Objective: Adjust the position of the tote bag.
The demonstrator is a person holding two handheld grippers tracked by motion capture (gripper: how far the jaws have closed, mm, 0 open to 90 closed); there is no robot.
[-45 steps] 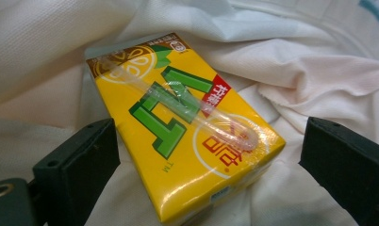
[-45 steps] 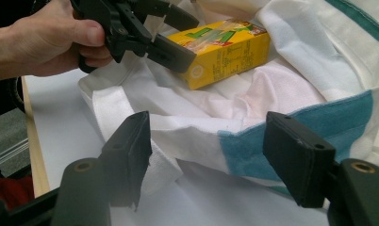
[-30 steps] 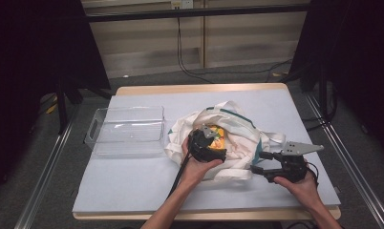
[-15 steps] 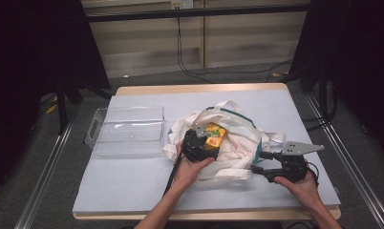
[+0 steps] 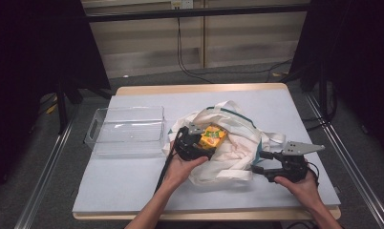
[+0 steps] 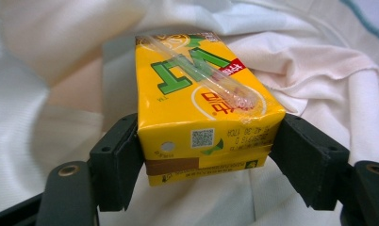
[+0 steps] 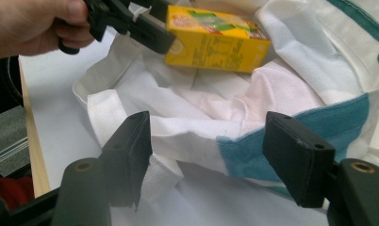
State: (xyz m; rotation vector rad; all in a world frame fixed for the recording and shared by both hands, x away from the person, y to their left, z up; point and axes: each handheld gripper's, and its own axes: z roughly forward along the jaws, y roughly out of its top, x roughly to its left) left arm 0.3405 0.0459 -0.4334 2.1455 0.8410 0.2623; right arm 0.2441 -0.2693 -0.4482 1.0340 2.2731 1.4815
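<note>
**Yellow carton gripped over the open bag**

The left gripper (image 5: 196,142) has just been closing its fingers (image 6: 116,165) and now clamps the yellow drink carton (image 6: 204,120) by its short end, holding it above the mouth of the white cloth bag (image 5: 230,143) at the middle of the table (image 5: 133,186). The right gripper (image 5: 271,164) sits at the bag's near right edge, its fingers (image 7: 131,155) spread apart with the bag's rim between them, not pressed. A clear plastic tray (image 5: 125,138) lies to the left.
</note>
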